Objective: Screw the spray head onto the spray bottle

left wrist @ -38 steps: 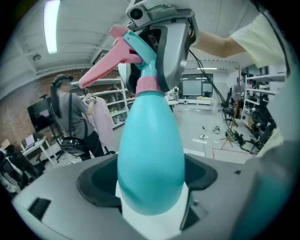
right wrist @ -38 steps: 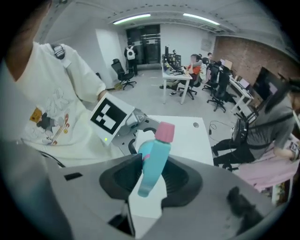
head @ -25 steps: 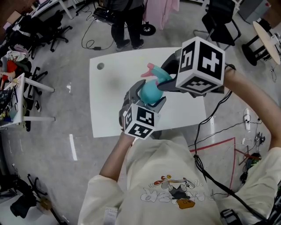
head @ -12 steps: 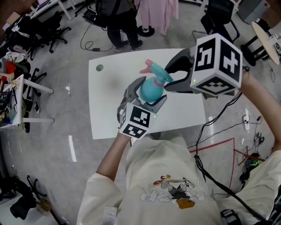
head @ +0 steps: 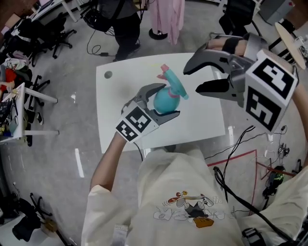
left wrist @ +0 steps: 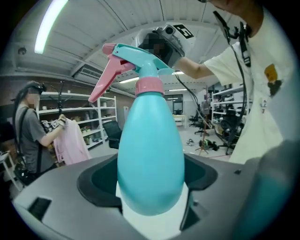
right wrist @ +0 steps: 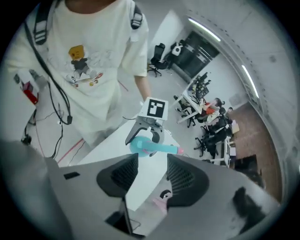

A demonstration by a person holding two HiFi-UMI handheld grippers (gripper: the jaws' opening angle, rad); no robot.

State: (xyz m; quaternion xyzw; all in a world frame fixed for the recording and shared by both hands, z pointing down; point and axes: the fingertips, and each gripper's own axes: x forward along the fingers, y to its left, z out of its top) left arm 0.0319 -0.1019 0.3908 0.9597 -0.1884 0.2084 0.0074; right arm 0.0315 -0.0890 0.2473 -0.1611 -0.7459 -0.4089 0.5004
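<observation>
A teal spray bottle (head: 165, 100) with a pink collar carries its teal spray head (head: 174, 83) with a pink trigger on top. It is held above the white table (head: 202, 120). My left gripper (head: 161, 103) is shut on the bottle's body, which fills the left gripper view as bottle (left wrist: 150, 154) and spray head (left wrist: 136, 61). My right gripper (head: 201, 72) hangs to the right of the spray head, clear of it. Its jaws are opening and nothing is between them. The right gripper view shows the bottle (right wrist: 145, 146) some way ahead of those jaws (right wrist: 152, 176).
A small dark round spot (head: 108, 74) marks the table's far left corner. A person (head: 120, 19) stands beyond the table beside a pink garment (head: 166, 14). Office chairs (head: 240, 19), floor cables and red floor tape (head: 240, 156) surround the table.
My right gripper has let go of the spray head, drawn back to the right and opened. My left gripper has turned a little with the bottle in it.
</observation>
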